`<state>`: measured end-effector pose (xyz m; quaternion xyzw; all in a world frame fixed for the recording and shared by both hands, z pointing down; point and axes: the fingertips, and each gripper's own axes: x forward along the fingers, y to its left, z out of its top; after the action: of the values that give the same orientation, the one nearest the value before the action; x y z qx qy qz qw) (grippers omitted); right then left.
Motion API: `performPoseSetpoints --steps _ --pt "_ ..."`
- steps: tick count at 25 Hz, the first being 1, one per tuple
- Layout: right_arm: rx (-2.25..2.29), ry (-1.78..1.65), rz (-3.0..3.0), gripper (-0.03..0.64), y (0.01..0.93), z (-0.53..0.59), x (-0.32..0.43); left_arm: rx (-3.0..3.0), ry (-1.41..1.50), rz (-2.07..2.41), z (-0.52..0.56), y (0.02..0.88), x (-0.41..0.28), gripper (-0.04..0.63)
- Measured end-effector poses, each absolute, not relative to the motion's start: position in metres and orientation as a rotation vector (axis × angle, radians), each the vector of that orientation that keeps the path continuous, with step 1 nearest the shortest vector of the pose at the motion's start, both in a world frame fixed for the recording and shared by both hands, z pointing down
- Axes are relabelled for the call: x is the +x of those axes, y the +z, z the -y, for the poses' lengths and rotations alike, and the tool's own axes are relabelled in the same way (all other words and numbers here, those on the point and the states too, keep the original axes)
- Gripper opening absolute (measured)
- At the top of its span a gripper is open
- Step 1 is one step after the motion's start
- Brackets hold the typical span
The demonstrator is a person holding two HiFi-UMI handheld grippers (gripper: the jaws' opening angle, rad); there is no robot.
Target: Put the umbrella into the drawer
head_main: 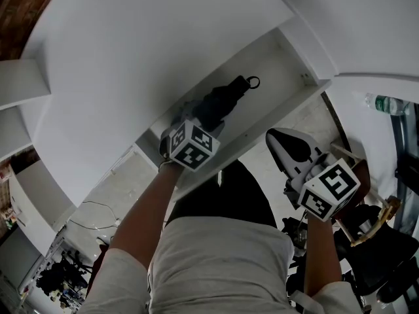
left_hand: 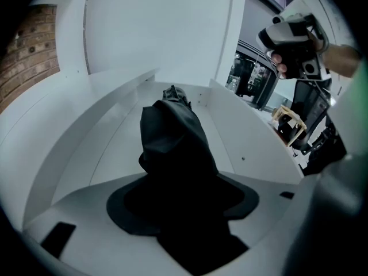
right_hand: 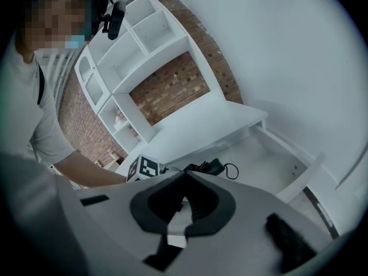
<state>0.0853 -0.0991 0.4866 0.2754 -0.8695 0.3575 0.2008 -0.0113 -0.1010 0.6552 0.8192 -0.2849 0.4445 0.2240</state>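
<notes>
Umbrella (head_main: 219,103): folded, black, inside the open drawer (head_main: 278,64), lying along its length. The wrist loop (head_main: 253,82) points toward the far end.
Handling: probably light. The core should be stiff, but the fabric is soft and slack and likely to bunch or slide under the pads.
Where to hold: the thick middle of the bundle, as gripped now, and not the loop.
Left gripper (left_hand: 184,184): closed on the umbrella's near end, jaws wide around the fabric.
Left arm: reaches over the drawer's front edge, with the gripper pitched steeply down.
Right gripper (right_hand: 184,176): closed and empty, held outside the drawer past its front edge.
</notes>
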Motion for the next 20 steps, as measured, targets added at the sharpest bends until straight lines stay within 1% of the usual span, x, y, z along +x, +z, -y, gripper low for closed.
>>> performPoseSetpoints --steps 20 --pt "0.761 1.033 2.421 0.028 0.496 0.102 0.090 2.160 1.319 0.766 0.107 0.685 -0.007 0.284"
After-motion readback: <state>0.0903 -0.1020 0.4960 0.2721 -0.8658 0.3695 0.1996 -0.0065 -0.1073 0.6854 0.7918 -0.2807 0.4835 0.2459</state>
